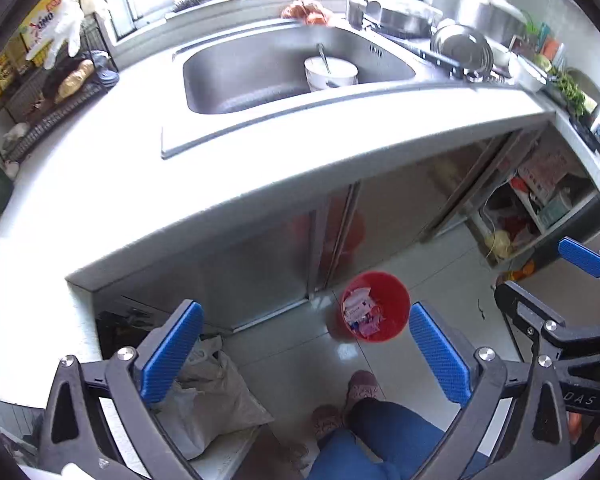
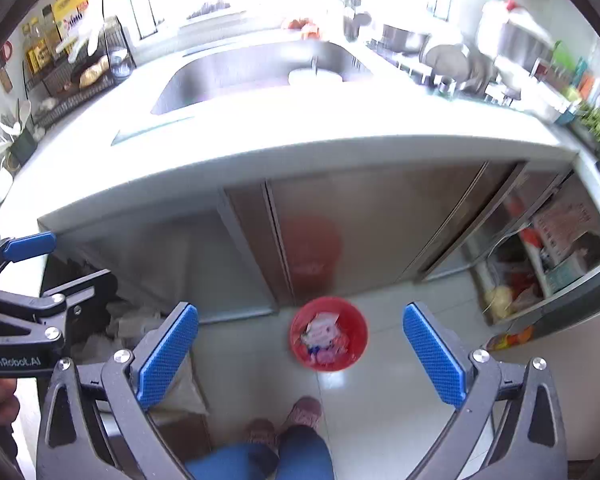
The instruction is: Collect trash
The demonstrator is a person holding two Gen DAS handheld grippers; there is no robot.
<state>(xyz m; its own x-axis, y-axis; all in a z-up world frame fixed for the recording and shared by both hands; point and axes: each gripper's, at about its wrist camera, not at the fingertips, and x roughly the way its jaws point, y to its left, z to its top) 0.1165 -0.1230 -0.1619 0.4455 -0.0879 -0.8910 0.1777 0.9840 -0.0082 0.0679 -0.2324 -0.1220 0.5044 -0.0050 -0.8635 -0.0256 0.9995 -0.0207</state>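
Both sets of blue-padded jaws are seen spread wide with nothing clamped, left gripper (image 1: 306, 354) and right gripper (image 2: 300, 354) alike. Down on the glossy tiled floor (image 1: 400, 368), close to the steel cabinet doors (image 1: 260, 256) under the desk (image 1: 260, 168), a round red plastic bin (image 1: 376, 306) is found, stuffed with crumpled wrappers (image 1: 362, 312).

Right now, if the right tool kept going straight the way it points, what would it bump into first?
Probably the red bin of wrappers on the floor: it sits between the right tool's open fingers, nothing visibly in between. Depth is uncertain.
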